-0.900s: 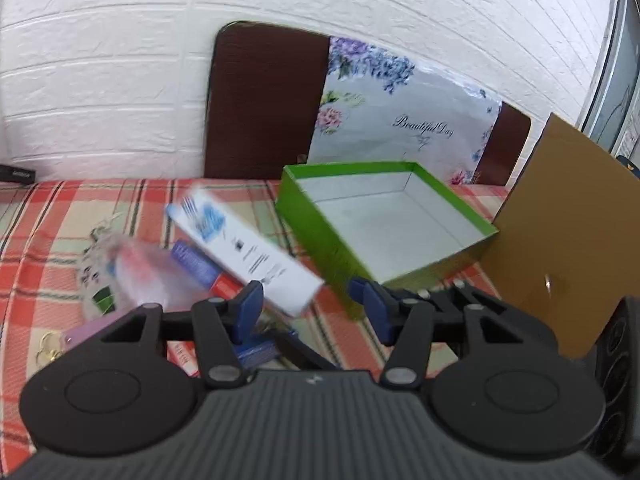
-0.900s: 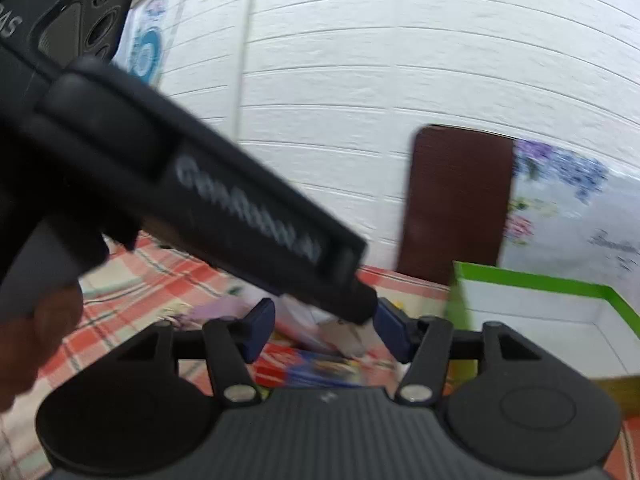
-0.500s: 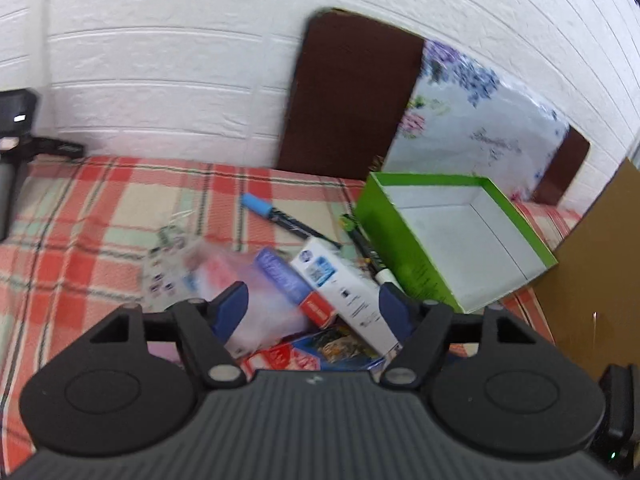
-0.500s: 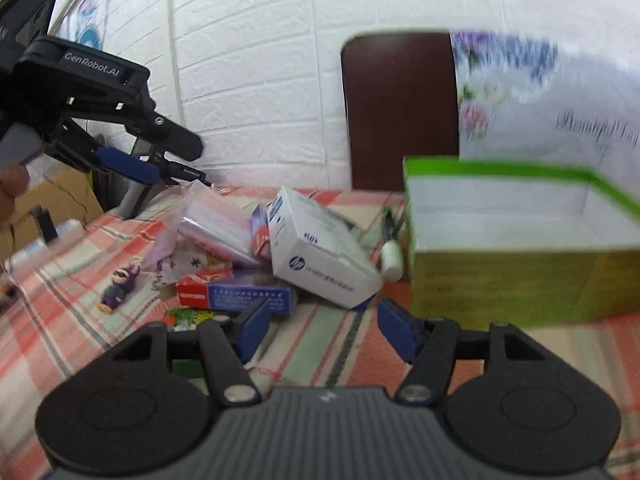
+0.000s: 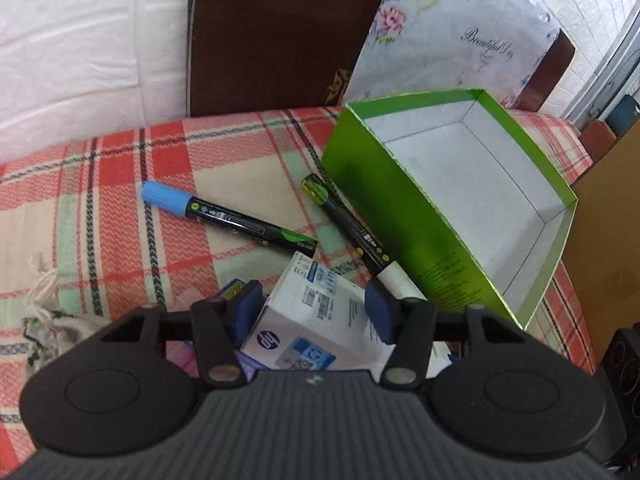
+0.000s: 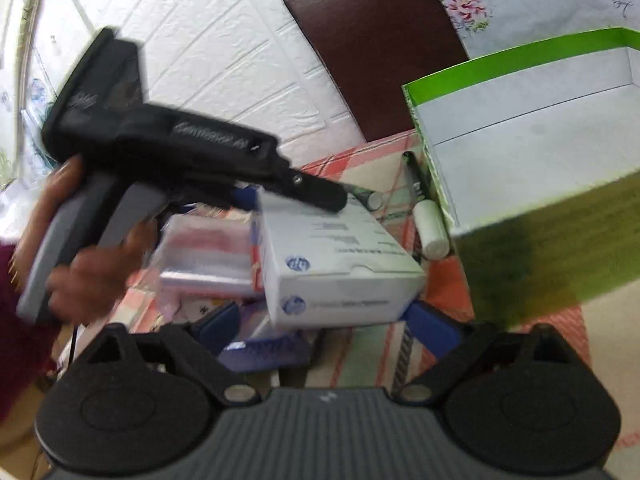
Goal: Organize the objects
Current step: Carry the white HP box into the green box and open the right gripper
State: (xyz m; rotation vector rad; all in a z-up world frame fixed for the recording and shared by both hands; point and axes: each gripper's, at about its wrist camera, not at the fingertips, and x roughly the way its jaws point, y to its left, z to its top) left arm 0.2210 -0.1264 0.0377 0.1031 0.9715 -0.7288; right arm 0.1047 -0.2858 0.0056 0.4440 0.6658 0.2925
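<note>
A white HP box (image 5: 316, 316) lies on a pile of items on the plaid cloth, beside an open green box (image 5: 460, 200). My left gripper (image 5: 314, 310) is open, with its jaws on either side of the HP box's far end, above it. My right gripper (image 6: 326, 322) is open, low in front of the HP box (image 6: 332, 264). The left gripper also shows in the right wrist view (image 6: 316, 192), over the box's far end. A blue-capped marker (image 5: 228, 220) and a white-capped marker (image 5: 352, 228) lie behind the pile.
The green box (image 6: 520, 140) is white inside and holds nothing that I can see. A clear plastic pouch (image 6: 208, 252) and a blue packet (image 6: 260, 348) lie in the pile. Brown board (image 5: 276, 32) and floral bag (image 5: 452, 32) lean on the wall. Cardboard (image 5: 608, 248) stands at right.
My left gripper has come down and forward over the HP box. My right gripper has moved in close to the box's near end.
</note>
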